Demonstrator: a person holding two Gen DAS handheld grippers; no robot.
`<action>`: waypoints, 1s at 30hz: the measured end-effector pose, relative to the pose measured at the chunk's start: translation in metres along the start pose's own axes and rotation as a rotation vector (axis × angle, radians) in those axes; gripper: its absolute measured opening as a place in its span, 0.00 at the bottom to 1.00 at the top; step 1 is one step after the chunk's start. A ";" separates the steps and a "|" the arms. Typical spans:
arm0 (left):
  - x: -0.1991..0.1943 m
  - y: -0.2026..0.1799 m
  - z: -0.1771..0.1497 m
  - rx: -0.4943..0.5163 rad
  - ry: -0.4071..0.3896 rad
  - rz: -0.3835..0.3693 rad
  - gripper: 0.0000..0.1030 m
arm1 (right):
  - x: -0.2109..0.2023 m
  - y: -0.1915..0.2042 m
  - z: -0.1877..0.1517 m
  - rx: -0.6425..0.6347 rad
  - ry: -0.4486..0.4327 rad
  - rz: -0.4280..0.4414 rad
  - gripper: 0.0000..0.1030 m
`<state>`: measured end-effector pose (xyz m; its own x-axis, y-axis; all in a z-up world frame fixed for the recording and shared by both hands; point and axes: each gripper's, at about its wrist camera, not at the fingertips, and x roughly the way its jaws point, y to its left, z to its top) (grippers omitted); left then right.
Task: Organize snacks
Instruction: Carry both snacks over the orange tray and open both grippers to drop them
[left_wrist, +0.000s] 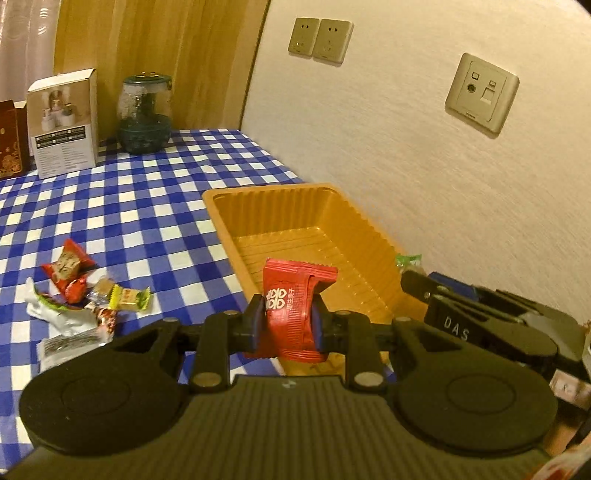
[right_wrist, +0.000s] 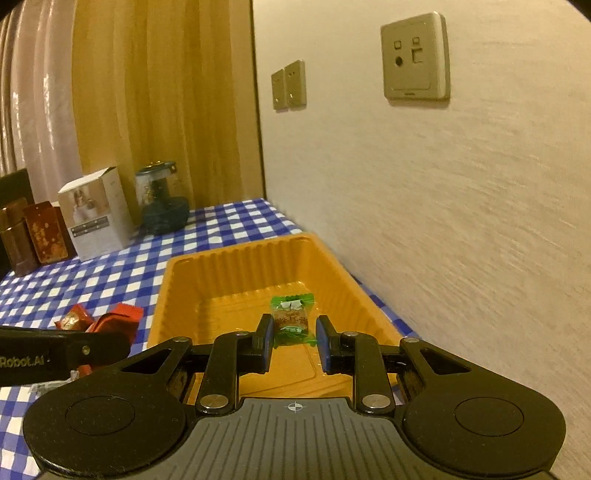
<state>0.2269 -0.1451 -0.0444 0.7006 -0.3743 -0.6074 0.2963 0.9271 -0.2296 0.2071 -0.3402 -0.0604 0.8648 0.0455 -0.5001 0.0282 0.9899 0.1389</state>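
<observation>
My left gripper (left_wrist: 286, 314) is shut on a red snack packet (left_wrist: 295, 306) and holds it above the near left rim of the orange tray (left_wrist: 295, 214). My right gripper (right_wrist: 294, 332) is open over the orange tray (right_wrist: 236, 269). A green-wrapped candy (right_wrist: 292, 319) sits between and just beyond its fingers, on the tray floor as far as I can tell. A pile of several wrapped snacks (left_wrist: 81, 291) lies on the checkered cloth left of the tray. The right gripper's body (left_wrist: 480, 325) shows at the right of the left wrist view.
A white box (left_wrist: 62, 122), a dark glass jar (left_wrist: 146, 114) and brown boxes (left_wrist: 11, 140) stand at the far side of the blue checkered table (left_wrist: 147, 192). A wall with sockets (left_wrist: 480, 92) runs close along the tray's right side.
</observation>
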 end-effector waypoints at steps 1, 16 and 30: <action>0.002 -0.001 0.000 0.001 0.002 -0.002 0.22 | 0.001 -0.001 0.000 0.006 0.004 0.000 0.24; 0.038 -0.009 0.002 0.000 0.025 -0.024 0.29 | 0.015 -0.008 -0.001 0.044 0.055 -0.005 0.24; 0.003 0.017 -0.006 -0.067 -0.029 0.045 0.35 | 0.014 -0.003 -0.002 0.042 0.048 0.014 0.24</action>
<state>0.2303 -0.1306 -0.0548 0.7310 -0.3322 -0.5960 0.2211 0.9417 -0.2537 0.2183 -0.3419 -0.0693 0.8403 0.0663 -0.5381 0.0386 0.9827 0.1814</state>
